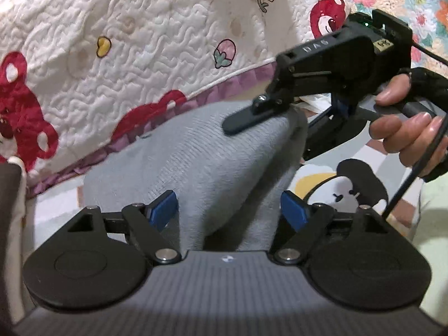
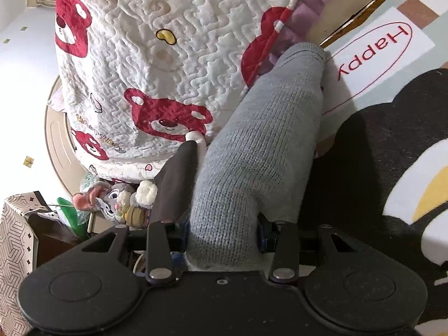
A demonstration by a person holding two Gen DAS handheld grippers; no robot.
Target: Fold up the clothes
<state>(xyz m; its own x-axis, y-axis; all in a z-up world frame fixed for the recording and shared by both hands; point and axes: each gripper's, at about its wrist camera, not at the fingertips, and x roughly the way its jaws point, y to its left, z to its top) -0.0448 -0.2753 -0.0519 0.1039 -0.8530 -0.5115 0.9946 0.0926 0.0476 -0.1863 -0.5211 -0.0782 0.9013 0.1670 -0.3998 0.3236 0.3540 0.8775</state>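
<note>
A grey knit garment (image 1: 201, 162) is lifted in a bunched roll in front of a quilted cover. In the left wrist view it runs between the blue pads (image 1: 165, 210) of my left gripper (image 1: 229, 210), whose jaws stand wide apart and open around it. My right gripper (image 1: 252, 117), held by a hand (image 1: 406, 131), grips the garment's far end, with one black finger lying on top of the cloth. In the right wrist view the grey knit garment (image 2: 266, 128) stretches away from my right gripper (image 2: 224, 235), which is shut on its near end.
A white quilt with red bears (image 2: 168, 56) hangs close behind, edged with a purple frill (image 1: 224, 89). A panda rug (image 2: 392, 154) with a "Happy" label (image 2: 375, 47) covers the floor. A plush toy (image 2: 117, 196), a dark cloth (image 2: 176, 179) and a patterned box (image 2: 14, 238) sit at the left.
</note>
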